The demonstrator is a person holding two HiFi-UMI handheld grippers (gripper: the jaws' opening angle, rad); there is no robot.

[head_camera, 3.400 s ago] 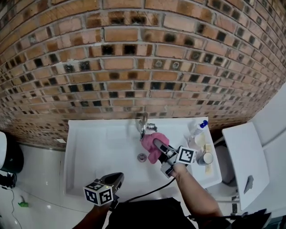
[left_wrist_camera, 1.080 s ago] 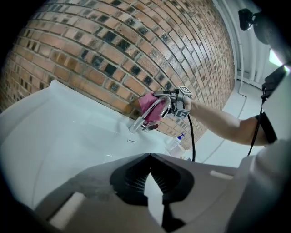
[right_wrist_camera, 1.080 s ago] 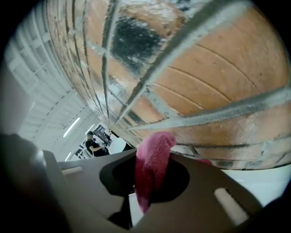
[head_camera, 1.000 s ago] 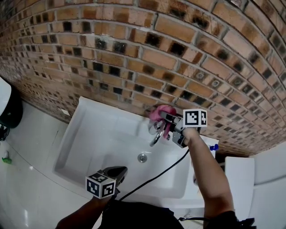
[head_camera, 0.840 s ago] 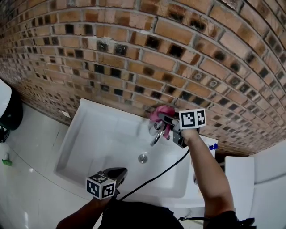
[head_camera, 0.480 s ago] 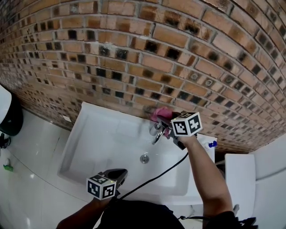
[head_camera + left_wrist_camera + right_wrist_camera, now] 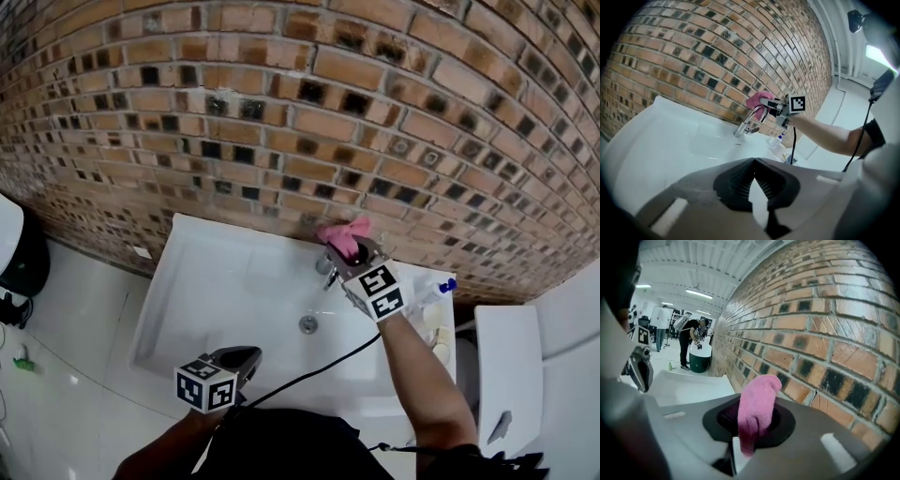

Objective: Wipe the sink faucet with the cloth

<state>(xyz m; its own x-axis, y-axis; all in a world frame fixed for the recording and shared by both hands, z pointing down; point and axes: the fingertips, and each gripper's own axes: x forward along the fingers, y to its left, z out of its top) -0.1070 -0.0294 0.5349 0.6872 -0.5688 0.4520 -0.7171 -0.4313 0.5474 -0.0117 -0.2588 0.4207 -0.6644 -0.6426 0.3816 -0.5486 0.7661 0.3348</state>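
The right gripper [image 7: 345, 251] clamped the cloth [image 7: 343, 232] just above the faucet [image 7: 326, 273] at frame centre; the left gripper [image 7: 246, 359], lower left, was closed on nothing.

Open basin at left, tight corner by the tap.
In the head view the sink [image 7: 202, 291] lies bare across the frame's left and centre. The brick wall [image 7: 281, 131] closes off everything above. The faucet [image 7: 328, 272] and the right gripper [image 7: 347, 246] with its cloth [image 7: 342, 231] fill the narrow space just below the wall. Bottles [image 7: 427, 298] crowd the right ledge, and a cable [image 7: 323, 366] crosses the front rim.
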